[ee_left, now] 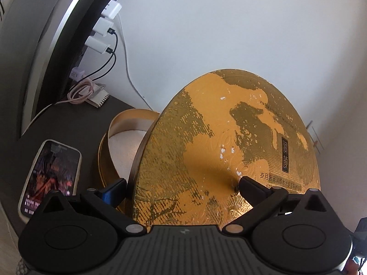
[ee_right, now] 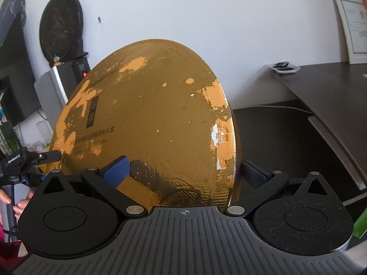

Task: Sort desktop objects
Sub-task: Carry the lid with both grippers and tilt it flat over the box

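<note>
A round gold box lid [ee_left: 229,142] with worn foil and black Chinese print is held tilted up on edge above the dark desk. My left gripper [ee_left: 181,183] is shut on the lid's rim, one finger on each face. My right gripper [ee_right: 183,169] is shut on the opposite rim of the same lid [ee_right: 149,114]. The open round gold box base [ee_left: 123,142] with a white inside lies on the desk behind the lid's left edge. The left gripper's tip [ee_right: 49,155] shows at the lid's far rim in the right wrist view.
A phone [ee_left: 50,174] with a lit screen lies on the desk at left. A monitor edge [ee_left: 57,52] with white plugs and cables stands behind it, with a coiled pink cable [ee_left: 80,91]. A dark raised shelf [ee_right: 321,87] lies to the right.
</note>
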Tool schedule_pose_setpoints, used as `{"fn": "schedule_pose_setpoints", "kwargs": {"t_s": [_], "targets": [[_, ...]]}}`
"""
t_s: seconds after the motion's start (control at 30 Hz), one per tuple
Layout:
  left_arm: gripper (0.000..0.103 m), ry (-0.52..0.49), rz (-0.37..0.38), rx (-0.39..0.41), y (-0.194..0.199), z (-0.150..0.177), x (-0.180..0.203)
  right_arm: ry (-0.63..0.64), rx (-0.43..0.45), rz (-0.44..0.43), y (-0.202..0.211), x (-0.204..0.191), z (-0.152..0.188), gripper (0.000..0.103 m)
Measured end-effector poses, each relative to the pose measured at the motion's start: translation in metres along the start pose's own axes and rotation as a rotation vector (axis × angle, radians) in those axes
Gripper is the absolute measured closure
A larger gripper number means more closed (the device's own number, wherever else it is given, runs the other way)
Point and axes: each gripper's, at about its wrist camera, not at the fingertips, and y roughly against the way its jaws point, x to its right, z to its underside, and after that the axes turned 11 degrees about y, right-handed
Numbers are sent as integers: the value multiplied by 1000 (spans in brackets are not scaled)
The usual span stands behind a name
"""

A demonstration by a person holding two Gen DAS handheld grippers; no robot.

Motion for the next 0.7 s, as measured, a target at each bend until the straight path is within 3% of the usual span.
{"fn": "schedule_pose_setpoints", "kwargs": {"t_s": [0.3,0.7], "targets": [[0,15,-47,29,-33,-28,-17,10,-15,-26,-50,-11,-23,1],[0,52,-102,-20,-73,-44,-34,-19,-84,-22,-98,-7,-37,1]]}}
